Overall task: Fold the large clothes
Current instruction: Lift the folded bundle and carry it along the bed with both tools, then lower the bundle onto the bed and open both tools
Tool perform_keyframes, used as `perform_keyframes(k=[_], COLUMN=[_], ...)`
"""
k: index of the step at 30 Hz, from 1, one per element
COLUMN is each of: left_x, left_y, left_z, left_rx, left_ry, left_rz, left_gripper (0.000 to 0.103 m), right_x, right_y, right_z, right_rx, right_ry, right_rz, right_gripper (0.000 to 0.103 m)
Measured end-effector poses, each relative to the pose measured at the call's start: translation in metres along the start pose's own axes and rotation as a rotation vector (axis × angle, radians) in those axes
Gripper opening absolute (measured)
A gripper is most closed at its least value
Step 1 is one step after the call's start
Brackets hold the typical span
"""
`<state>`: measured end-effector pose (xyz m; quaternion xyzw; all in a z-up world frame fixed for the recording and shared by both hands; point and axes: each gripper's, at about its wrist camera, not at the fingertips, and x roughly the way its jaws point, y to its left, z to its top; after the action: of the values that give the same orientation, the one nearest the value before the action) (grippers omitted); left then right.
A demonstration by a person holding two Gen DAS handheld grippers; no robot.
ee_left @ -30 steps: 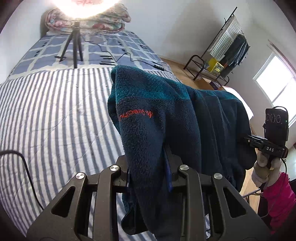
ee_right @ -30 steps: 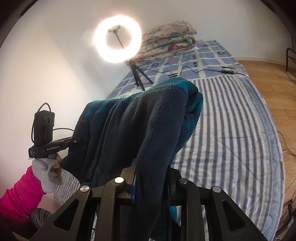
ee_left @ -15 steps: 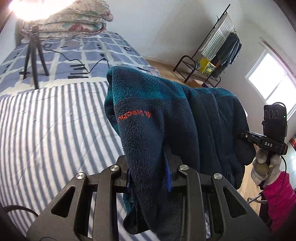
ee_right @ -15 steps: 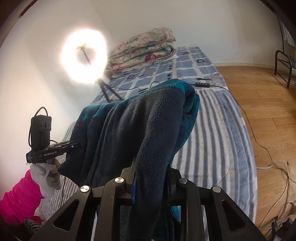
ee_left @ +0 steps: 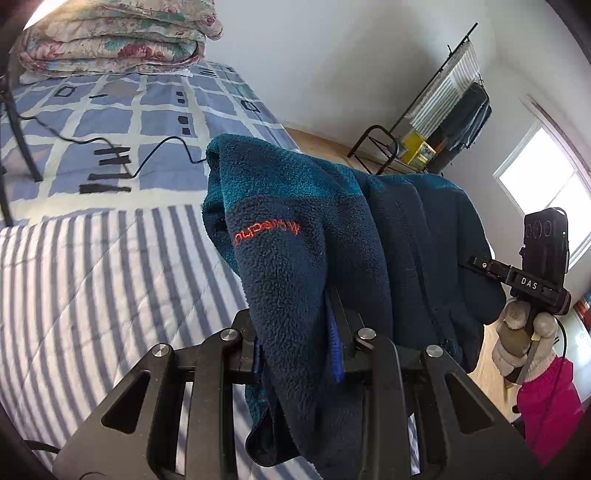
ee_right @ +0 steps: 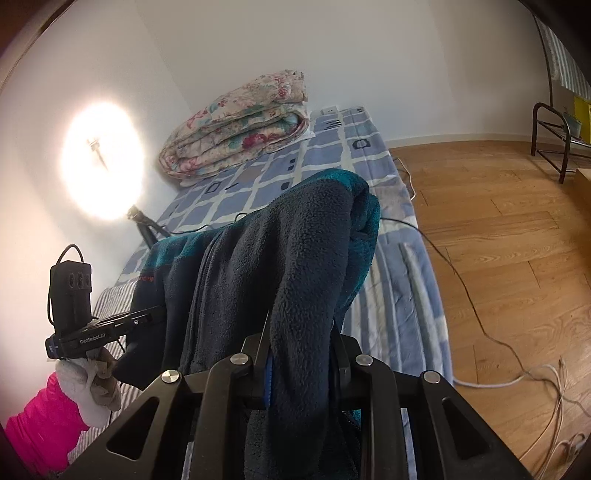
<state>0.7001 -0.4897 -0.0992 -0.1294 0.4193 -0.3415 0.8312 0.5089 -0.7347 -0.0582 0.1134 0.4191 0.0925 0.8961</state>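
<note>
A dark navy fleece jacket with a teal band and an orange logo hangs in the air above the striped bed. My left gripper is shut on one edge of it, and the fabric hides the fingertips. My right gripper is shut on another edge of the same fleece jacket, which drapes over its jaws. In the left wrist view the right gripper shows at the right, held by a gloved hand. In the right wrist view the left gripper shows at the left.
A folded floral quilt lies at the head of the bed. A tripod and black cables sit on the checked sheet. A ring light glows at the wall. A clothes rack stands on the wooden floor, with cables there.
Both grippers have swung to the right with the jacket still held. The views now show less of the bed and more of the floor and the far wall.
</note>
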Motion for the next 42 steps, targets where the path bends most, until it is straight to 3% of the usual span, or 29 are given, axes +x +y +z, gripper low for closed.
perform_keyframes(k=[10,17,25,28,29,30,32,42], left_x=[0.054,0.075,0.081,0.082,0.082,0.082,0.079,0.040], left_y=[0.010,0.020,0.022,0.027,0.027,0.026,0.024,0.009], left_z=[0.027,0.025,0.022,0.019,0.018,0.017,0.016,0.007], left_rx=[-0.008,-0.017,0.026,0.025,0.024,0.029,0.045,0.077], left_ry=[-0.007,-0.004,0.014,0.024,0.024,0.024,0.015,-0.021], left_rz=[0.037,0.054,0.085,0.099,0.102,0.111,0.141,0.139], left_gripper=[0.026,0.025,0.026,0.027,0.028,0.032,0.037,0.039], right_x=[0.059,0.093,0.106,0.109,0.109,0.109,0.107,0.085], right_y=[-0.046,-0.059,-0.069,-0.079,-0.083,-0.086,-0.091,-0.066], right_z=[0.040,0.040,0.039,0.036,0.035,0.034,0.033,0.024], right_rx=[0.002,-0.004,-0.020,0.014,0.029,0.044,0.063,0.028], right_ry=[-0.004,0.027,0.052,0.068,0.071,0.072,0.070,0.049], right_rz=[-0.021,-0.064,-0.114,-0.145,-0.164,-0.187,-0.225,-0.303], right_gripper=[0.019,0.018,0.018,0.027,0.035,0.043,0.048,0.049])
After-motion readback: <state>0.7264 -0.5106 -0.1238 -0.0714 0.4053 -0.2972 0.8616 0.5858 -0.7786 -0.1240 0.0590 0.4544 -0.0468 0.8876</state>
